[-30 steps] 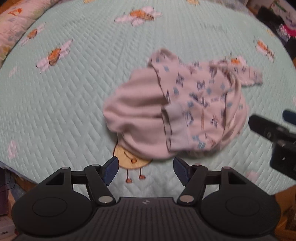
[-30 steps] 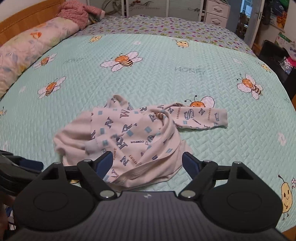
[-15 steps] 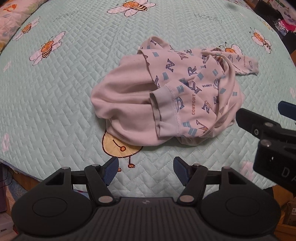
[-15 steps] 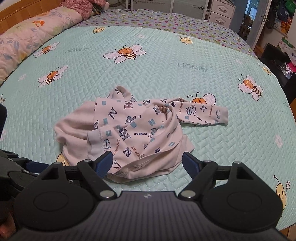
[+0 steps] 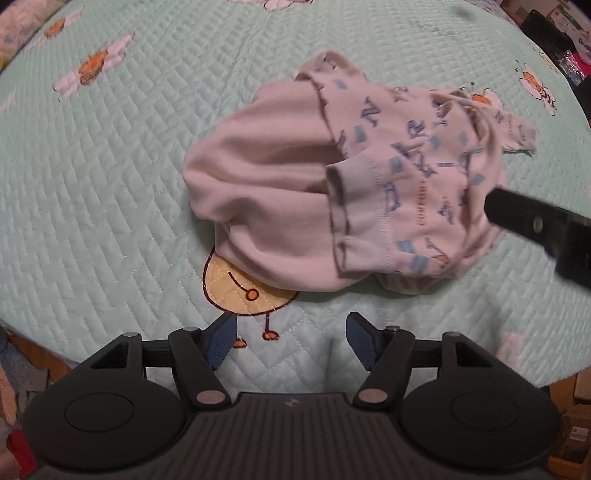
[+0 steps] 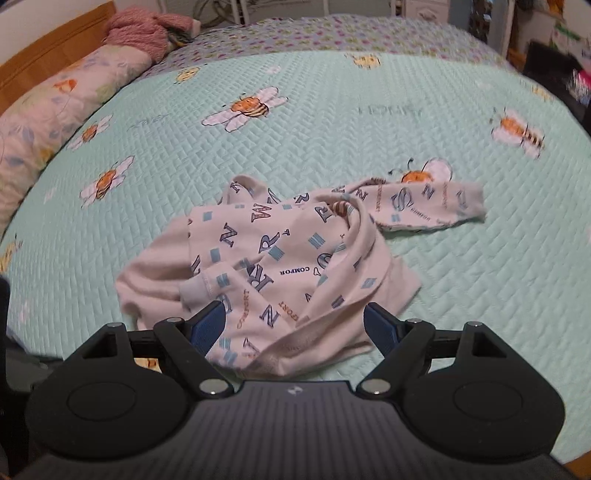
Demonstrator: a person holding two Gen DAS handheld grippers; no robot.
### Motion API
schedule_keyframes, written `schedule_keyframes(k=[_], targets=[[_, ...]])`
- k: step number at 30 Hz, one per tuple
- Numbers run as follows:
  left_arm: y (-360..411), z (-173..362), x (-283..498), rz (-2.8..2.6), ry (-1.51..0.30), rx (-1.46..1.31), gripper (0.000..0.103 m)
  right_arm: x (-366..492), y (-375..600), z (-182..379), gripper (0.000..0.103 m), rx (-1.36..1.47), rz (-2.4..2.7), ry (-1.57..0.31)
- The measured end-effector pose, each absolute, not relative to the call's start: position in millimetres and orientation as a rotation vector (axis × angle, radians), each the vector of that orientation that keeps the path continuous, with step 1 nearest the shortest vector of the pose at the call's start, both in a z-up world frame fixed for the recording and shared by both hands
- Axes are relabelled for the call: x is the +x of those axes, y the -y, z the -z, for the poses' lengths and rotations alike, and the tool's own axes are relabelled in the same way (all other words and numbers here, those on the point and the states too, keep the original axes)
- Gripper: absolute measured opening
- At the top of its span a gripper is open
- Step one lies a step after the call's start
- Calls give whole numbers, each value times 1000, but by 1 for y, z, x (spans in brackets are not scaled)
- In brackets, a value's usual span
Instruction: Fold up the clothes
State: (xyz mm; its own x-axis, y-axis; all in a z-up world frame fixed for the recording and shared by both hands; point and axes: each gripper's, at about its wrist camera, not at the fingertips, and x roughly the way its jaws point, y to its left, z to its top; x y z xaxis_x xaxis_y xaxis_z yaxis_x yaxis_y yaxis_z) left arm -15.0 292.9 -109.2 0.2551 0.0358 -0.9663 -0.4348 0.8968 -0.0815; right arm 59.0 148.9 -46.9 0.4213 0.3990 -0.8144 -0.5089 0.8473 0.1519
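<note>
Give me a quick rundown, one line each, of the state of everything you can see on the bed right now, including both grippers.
Pajama top: crumpled in a heap, partly inside out, unfolded.
Sleeve: stretched out flat to the side.
Quilt: spread flat over the bed.
Pillow: lying along the headboard edge.
Pink garment: bunched up by the headboard.
Left gripper: open, empty, over the quilt.
Right gripper: open, empty, above the top's near edge.

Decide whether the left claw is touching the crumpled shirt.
Apart. The left wrist view shows bare quilt between the open left claw and the shirt.
</note>
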Motion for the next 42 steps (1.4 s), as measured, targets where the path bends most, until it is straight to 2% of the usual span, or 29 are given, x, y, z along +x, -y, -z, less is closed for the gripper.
schedule_keyframes(k=[6,13,17,23,25,28,30,31,33,42], targets=[[-308,89,1,-310,-1220,-330,68,79,-173,48,83,-130,-615,-892],[-312,34,-6,-364,-1056,-226,68,81,-179,13,83,-65,-684,-796],[-301,39,-26,-400,-1049,-182,68,59,-160,9,83,0,-607,-721],[-287,50,-71,-369,-1101,-260,68,34,-141,27,83,-7,-548,-920],[-283,46,-79,-375,-1090,-270,68,28,-132,22,83,25,-543,-925],[-278,34,-83,-385,-1023,-235,68,14,-116,7,84,87,-567,-879],[-276,26,-83,-397,-976,-212,68,5,-103,-10,86,126,-581,-748],[-278,24,-81,-392,-962,-221,68,2,-95,-16,95,139,-585,-688],[-288,24,-74,-357,-942,-290,68,1,-85,-22,103,136,-589,-629],[-335,65,-29,-238,-899,-657,68,32,-57,17,103,242,-567,-721]])
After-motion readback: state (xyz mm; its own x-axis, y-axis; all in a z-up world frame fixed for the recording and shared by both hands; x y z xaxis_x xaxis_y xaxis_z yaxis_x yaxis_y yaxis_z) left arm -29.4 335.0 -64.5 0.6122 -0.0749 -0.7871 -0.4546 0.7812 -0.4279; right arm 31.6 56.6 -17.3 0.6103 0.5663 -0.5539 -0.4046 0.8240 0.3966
